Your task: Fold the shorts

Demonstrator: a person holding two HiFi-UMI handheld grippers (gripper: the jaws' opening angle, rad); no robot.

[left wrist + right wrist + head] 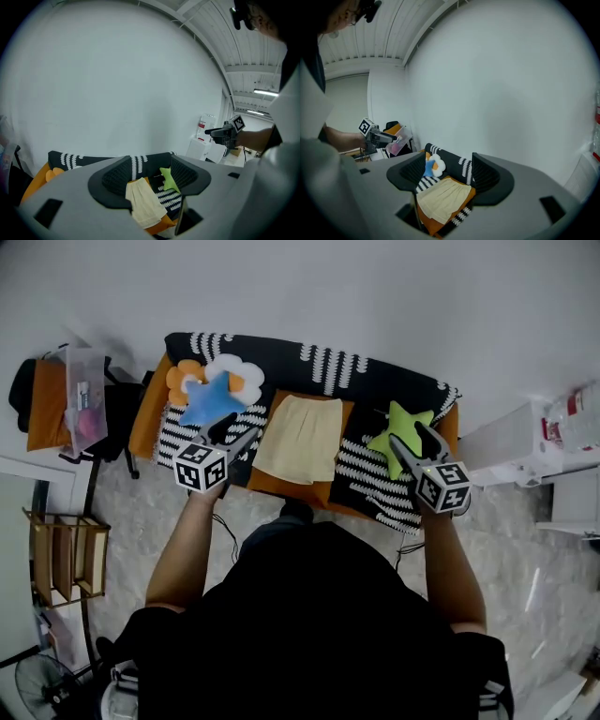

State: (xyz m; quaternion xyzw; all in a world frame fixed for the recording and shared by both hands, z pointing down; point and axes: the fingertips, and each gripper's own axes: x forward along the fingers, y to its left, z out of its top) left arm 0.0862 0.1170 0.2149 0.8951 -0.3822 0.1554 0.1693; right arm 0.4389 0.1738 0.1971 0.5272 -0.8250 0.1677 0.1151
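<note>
Pale yellow shorts (302,437) lie flat on the orange seat of a black-and-white patterned sofa (375,376), waistband toward the backrest. My left gripper (236,432) hovers open just left of the shorts, holding nothing. My right gripper (411,439) hovers open to their right, over the green star cushion (398,432), also empty. In the left gripper view the shorts (145,204) show between the spread jaws of my left gripper (150,180), well beyond them. The right gripper view shows the shorts (443,199) the same way past my right gripper (450,183).
A blue star cushion (211,401) and a flower cushion (230,376) lie at the sofa's left end. A chair with a clear box (84,395) stands left, a wooden shelf (66,554) below it. White cabinets (525,451) stand right.
</note>
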